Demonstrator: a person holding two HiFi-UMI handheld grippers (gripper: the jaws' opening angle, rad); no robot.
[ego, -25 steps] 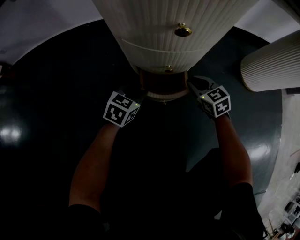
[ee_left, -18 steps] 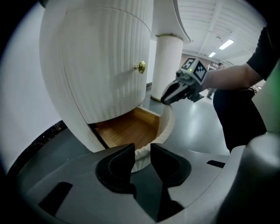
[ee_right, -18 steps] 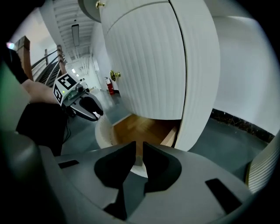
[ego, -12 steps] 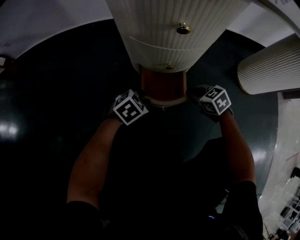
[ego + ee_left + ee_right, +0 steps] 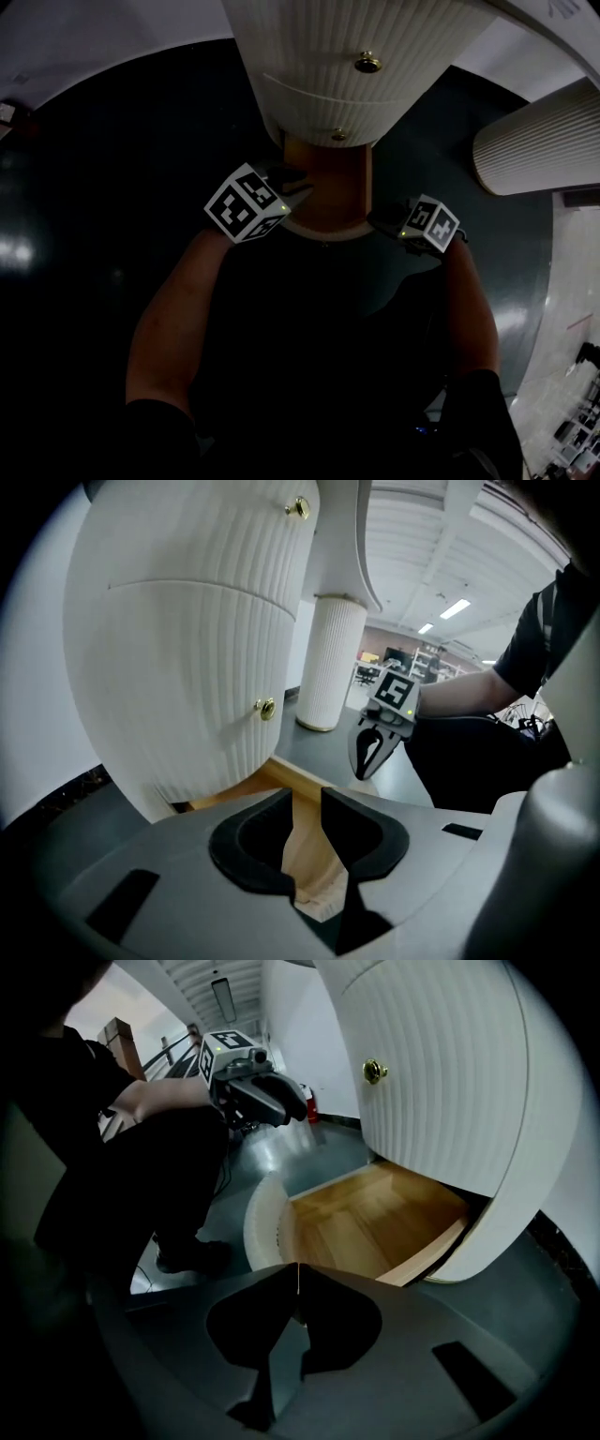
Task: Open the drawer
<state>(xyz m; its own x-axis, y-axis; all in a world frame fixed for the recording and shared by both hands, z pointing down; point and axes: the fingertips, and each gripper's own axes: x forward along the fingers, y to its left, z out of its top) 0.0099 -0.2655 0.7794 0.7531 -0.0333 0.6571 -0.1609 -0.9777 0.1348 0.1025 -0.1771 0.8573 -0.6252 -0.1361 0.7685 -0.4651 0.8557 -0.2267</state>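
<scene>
The white ribbed cabinet (image 5: 337, 56) has its bottom drawer (image 5: 328, 187) pulled out, and the bare wooden inside (image 5: 375, 1218) shows. A brass knob (image 5: 337, 135) sits on the closed drawer just above it. My left gripper (image 5: 298, 187) hovers over the drawer's left edge. Its jaws stand a little apart, with only the drawer (image 5: 272, 785) seen through the gap (image 5: 302, 817). My right gripper (image 5: 380, 220) is beside the drawer's front right corner, shut with nothing between its pads (image 5: 297, 1283). From the left gripper view its tips (image 5: 368, 761) meet.
A second brass knob (image 5: 367, 64) marks a higher drawer. A white ribbed pillar (image 5: 544, 141) stands at the right on the dark glossy floor (image 5: 112, 234). The person's legs and shoe (image 5: 187, 1255) are close behind the drawer front.
The drawer has come further out of the cabinet. My right gripper has drawn back along its right side and shut. My left gripper has lifted and rolled.
</scene>
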